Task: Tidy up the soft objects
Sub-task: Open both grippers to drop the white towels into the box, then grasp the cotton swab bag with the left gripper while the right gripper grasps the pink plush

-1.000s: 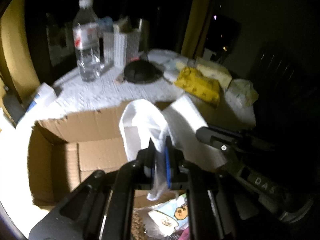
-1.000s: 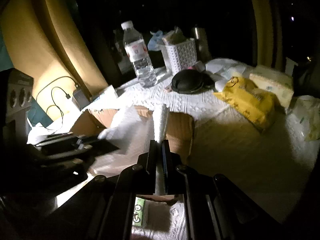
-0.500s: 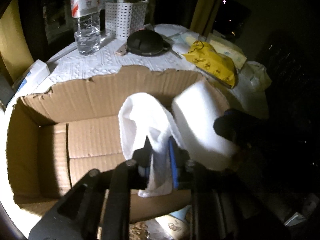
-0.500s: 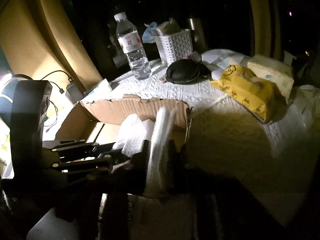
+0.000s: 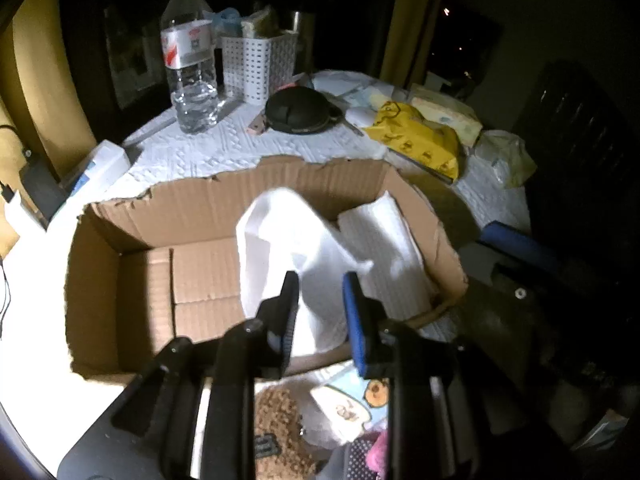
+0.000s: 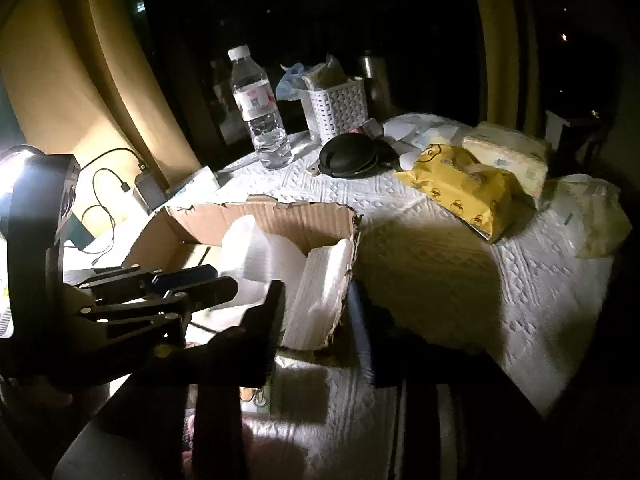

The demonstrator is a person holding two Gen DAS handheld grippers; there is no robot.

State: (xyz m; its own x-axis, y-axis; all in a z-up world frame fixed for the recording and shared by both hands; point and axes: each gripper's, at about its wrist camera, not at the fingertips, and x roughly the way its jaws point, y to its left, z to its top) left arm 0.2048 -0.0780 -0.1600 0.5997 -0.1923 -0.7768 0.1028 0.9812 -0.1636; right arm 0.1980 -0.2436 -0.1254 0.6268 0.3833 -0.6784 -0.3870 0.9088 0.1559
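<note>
In the left wrist view, the cardboard box [image 5: 132, 280] is filling the middle of the frame, its top open and its far rim torn. The white cloth [image 5: 288, 240] is lying inside it, bunched against the right wall, one fold rising above the rim. The rest of the box floor at the left is showing bare cardboard.

The left gripper [image 5: 320, 300] is standing at the lower middle, over the near edge of the box. Its jaws have just been opening; the cloth is showing between them, but the pads are not pressing it, so it is released. In the right wrist view, the right gripper [image 6: 316, 304] is sitting at the lower middle, at the right corner of the box. Its jaws have also just been opening and are gripping nothing; the cloth is standing just beyond them.

On the white table cover [image 6: 440, 280] behind the box, a water bottle [image 5: 188, 60] is standing upright at the upper left. Beside it a white perforated basket [image 5: 260, 64] is holding some items that are too dark to name. A yellow packet [image 5: 420, 140] is lying at the right
</note>
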